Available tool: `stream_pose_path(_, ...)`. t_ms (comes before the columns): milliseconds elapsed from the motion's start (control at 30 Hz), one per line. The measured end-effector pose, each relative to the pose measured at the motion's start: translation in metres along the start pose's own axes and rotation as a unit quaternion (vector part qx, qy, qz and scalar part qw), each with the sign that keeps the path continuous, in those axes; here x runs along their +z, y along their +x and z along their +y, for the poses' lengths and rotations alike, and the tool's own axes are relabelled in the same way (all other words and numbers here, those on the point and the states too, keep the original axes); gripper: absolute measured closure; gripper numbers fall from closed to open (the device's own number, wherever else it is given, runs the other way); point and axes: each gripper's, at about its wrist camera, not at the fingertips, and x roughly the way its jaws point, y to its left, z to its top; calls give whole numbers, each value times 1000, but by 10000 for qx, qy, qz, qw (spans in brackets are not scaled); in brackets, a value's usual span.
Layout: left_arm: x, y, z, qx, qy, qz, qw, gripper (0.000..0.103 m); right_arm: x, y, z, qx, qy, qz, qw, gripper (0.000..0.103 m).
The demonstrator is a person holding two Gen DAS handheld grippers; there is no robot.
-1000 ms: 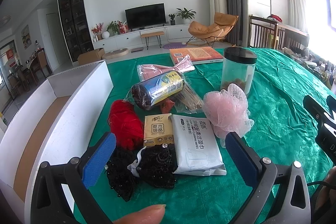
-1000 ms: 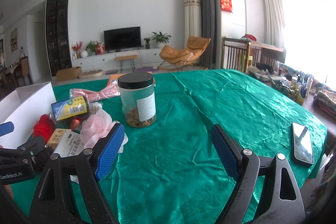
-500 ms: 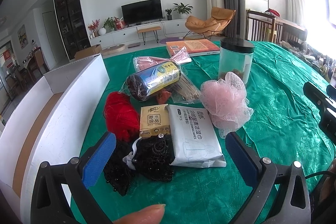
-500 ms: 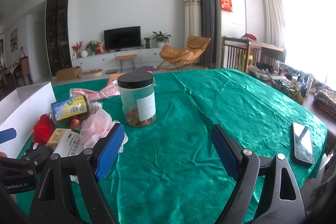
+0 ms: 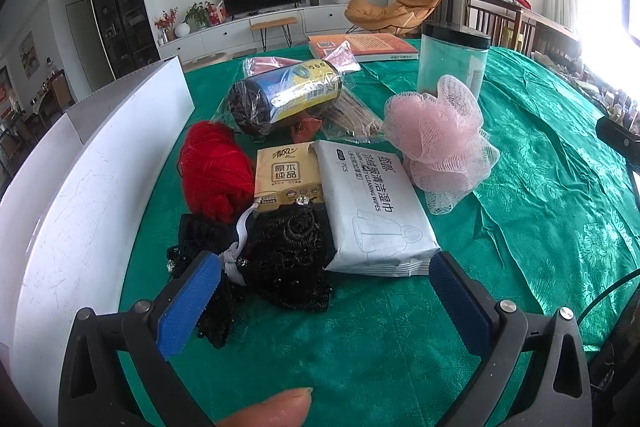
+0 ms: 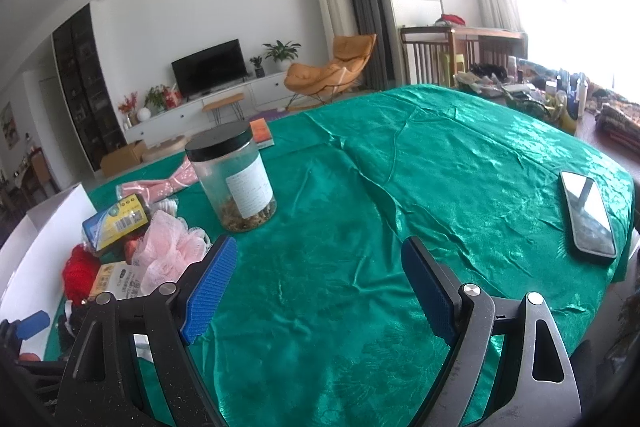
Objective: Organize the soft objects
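Left tool point(image 5: 324, 283), jaws wide, just short of the black lace point(image 5: 288, 255). Right tool point(image 6: 316, 287), wide, over bare green surface point(image 6: 460, 179); wipes pack point(image 6: 128, 285) partly hidden

Ahead of the left tool point(image 5: 320, 287): black lace point(image 5: 288, 251) and wipes pack point(image 5: 376, 211) block; white box point(image 5: 80, 187) walls its left. Ahead of the right tool point(image 6: 316, 283): bare cloth; jar point(image 6: 232, 179) front-left, phone point(image 6: 588, 215) far right.
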Motion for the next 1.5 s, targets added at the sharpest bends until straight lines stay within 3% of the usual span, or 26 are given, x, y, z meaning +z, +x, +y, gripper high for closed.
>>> stream_pose_path(200,-11,16,1,-21,8,251,9997,0,-1,5,8,103,-53,257,9996,16)
stream_pose_path(467,-19,29,5,101,73,490,9987,0,-14,35,8,129,34,1234,9923,16)
stream_pose_path(633,-21,33,4,158,103,539,9984,0,-19,41,4,128,147,1518,9882,16)
stream_pose_path(900,-17,41,17,-51,-340,743,9966,0,-16,47,1,142,143,1593,9870,16)
stream_pose_path(1200,3,58,25,-25,-402,1011,9941,0,-16,51,-1,162,187,1655,9859,16)
stream_pose_path(1500,12,73,36,87,-527,640,9965,0,-17,55,-3,163,243,1722,9846,16)
